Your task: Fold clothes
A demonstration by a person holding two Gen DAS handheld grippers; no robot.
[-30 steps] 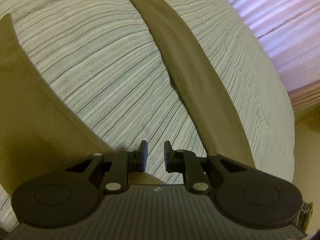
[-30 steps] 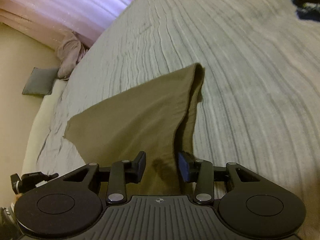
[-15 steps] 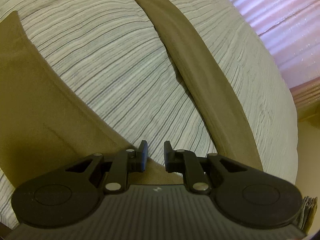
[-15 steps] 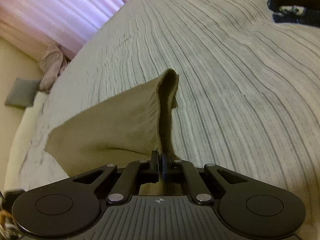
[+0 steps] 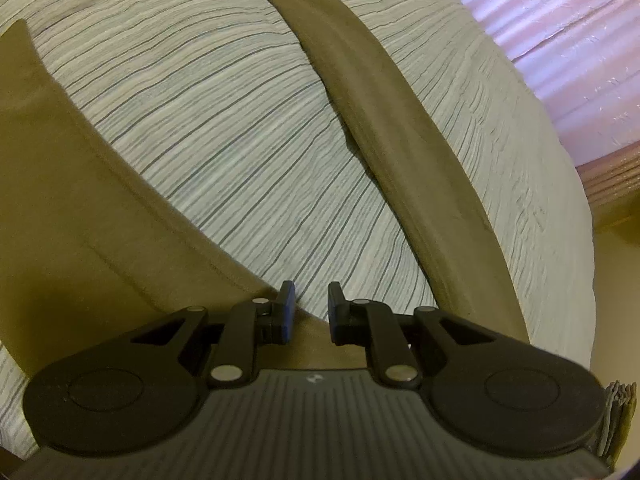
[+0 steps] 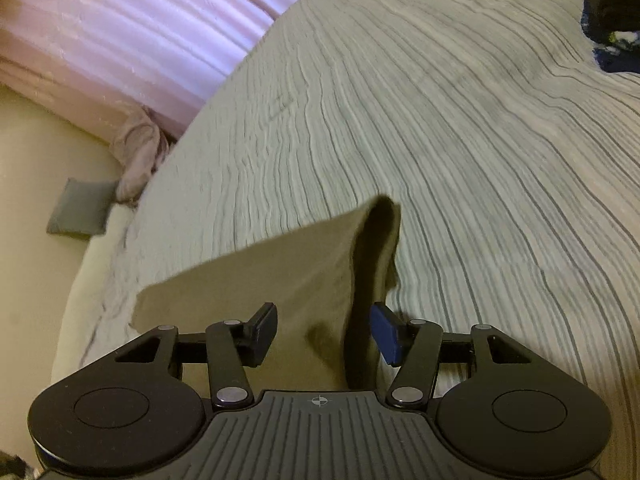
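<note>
right gripper [image 6: 325,332] now wide apart, jaws just opened after being pinched together on the raised fold half a second back. olive-brown trousers [image 6: 280,280] still between the pads, but no pad pressing on the cloth. fold still standing up in a ridge, top of it at the far end. right view a bit blurred.

left gripper [image 5: 309,312] same as before: jaws a little apart, hanging over the crotch of the trousers [image 5: 72,208], nothing pinched. hardly any change in the left view.

only in the left view: two trouser legs spread in a v on the striped bed cover [image 5: 224,128]. right leg [image 5: 384,120] long and thin, running from near right to far middle. left leg wide, running up the left side to the far left.

only in the right view: pink curtain [image 6: 132,28] far left, its end bunched on the floor, a small grey cushion [image 6: 80,212] beside it, a dark cloth [image 6: 612,12] far right on the bed cover [image 6: 460,120].
</note>
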